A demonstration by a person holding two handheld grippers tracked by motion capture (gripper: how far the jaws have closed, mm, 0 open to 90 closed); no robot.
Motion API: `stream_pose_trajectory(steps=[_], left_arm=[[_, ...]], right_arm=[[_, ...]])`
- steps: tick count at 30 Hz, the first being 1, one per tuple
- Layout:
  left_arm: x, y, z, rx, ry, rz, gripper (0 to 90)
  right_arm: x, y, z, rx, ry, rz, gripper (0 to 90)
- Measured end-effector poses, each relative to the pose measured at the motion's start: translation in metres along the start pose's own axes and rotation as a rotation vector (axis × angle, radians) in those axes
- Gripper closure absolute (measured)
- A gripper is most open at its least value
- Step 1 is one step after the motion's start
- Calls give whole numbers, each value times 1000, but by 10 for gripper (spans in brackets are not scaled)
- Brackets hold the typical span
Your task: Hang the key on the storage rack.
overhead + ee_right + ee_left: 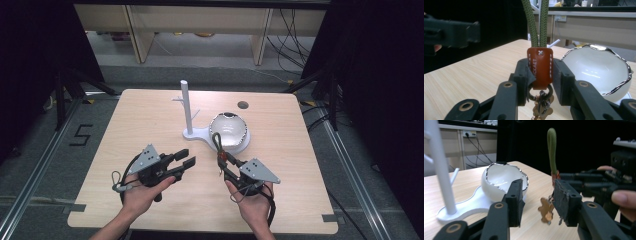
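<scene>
The green cord loop (537, 23) is running off the top edge of the right gripper view. The white stand's post (440, 167) is leaving the left gripper view's top too. The keys (541, 105) are hanging half behind the jaws, too blurred to count. The left gripper (472, 32) is sitting out of focus.

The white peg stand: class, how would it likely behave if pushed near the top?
The white peg stand is tall and thin, so it looks apt to tip. Its flat base extends under the bowl, which probably steadies it. It appears rigid, so likely slides rather than bends.
</scene>
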State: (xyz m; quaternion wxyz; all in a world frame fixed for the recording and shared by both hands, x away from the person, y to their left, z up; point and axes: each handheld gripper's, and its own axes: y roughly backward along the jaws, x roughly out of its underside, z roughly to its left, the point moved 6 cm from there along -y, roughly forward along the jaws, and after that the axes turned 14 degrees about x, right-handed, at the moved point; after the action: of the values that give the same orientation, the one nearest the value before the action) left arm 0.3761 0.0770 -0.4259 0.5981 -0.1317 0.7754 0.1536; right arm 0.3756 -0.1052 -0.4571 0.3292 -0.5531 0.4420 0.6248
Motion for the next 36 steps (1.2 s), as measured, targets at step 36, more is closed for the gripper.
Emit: stream_pose_trajectory(steps=[36], left_arm=[[-8,-46,-2,55,49,7,829]], right_arm=[[7,1,15,-13,18,22,679]])
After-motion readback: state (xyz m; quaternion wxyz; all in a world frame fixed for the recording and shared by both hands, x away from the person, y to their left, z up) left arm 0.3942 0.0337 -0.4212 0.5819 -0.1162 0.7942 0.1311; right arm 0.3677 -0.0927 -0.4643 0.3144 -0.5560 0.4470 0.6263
